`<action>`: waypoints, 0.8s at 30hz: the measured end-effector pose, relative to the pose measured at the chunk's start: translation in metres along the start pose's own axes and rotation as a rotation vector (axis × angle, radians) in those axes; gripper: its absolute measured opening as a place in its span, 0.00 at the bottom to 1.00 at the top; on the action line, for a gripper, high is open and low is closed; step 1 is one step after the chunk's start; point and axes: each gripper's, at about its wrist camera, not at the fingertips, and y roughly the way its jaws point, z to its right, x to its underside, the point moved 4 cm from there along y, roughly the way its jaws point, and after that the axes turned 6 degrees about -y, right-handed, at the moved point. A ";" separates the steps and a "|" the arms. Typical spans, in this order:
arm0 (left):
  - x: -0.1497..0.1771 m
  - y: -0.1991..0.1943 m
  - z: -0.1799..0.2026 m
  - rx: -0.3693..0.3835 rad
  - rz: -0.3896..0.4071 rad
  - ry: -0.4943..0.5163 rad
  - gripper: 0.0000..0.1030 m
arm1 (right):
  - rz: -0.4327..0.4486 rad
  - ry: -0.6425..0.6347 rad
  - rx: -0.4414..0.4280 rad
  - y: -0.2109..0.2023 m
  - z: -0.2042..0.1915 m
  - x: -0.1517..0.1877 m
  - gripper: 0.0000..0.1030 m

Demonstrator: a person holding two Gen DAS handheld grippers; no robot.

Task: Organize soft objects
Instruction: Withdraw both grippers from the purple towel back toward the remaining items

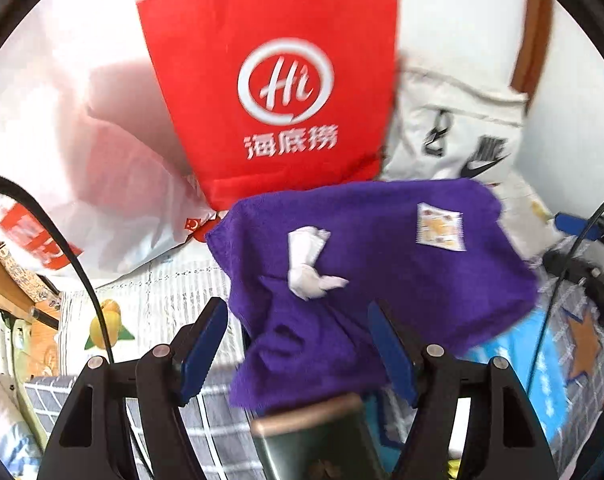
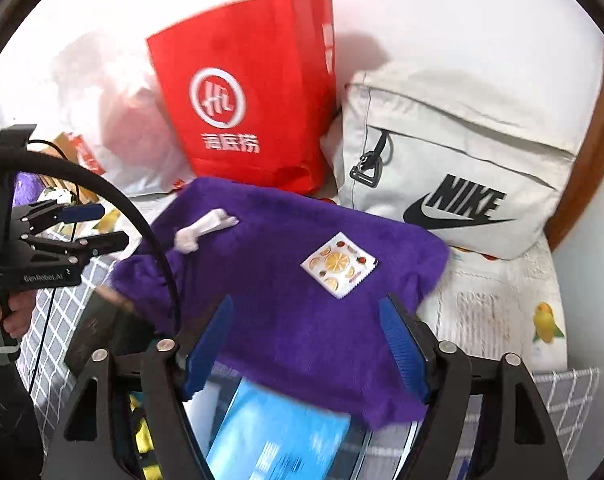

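A purple towel lies spread and rumpled on a bed covered with a fruit-print sheet. On top of the towel rest a small square packet printed with orange slices and, further left, a crumpled white tissue. Behind the towel a red paper bag with a white round logo stands upright, with a pale sports bag to its right and a white plastic bag to its left. The right gripper hangs above the near edge of the towel with its blue fingers spread wide, touching nothing. The left gripper likewise hovers over the towel's left end, fingers spread apart and empty; from the right wrist view it shows at the left edge, held by a hand. A blue packet pokes out from under the towel's near edge.
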 end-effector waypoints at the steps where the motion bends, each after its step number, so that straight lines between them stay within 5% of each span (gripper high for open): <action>1: 0.004 -0.011 0.003 0.013 0.022 0.000 0.69 | 0.014 0.000 0.004 -0.008 -0.004 0.008 0.83; 9: 0.042 -0.073 0.017 0.010 0.138 -0.003 0.71 | 0.044 -0.040 0.021 -0.038 -0.034 0.064 0.87; 14: 0.069 -0.085 0.020 -0.004 0.114 -0.035 0.71 | 0.025 0.024 0.015 -0.051 -0.044 0.097 0.87; 20: 0.110 -0.091 0.024 0.069 0.047 -0.084 0.71 | -0.041 0.054 0.104 -0.068 -0.048 0.141 0.87; 24: 0.143 -0.094 0.022 0.093 0.018 -0.112 0.71 | -0.088 0.137 0.084 -0.074 -0.043 0.179 0.87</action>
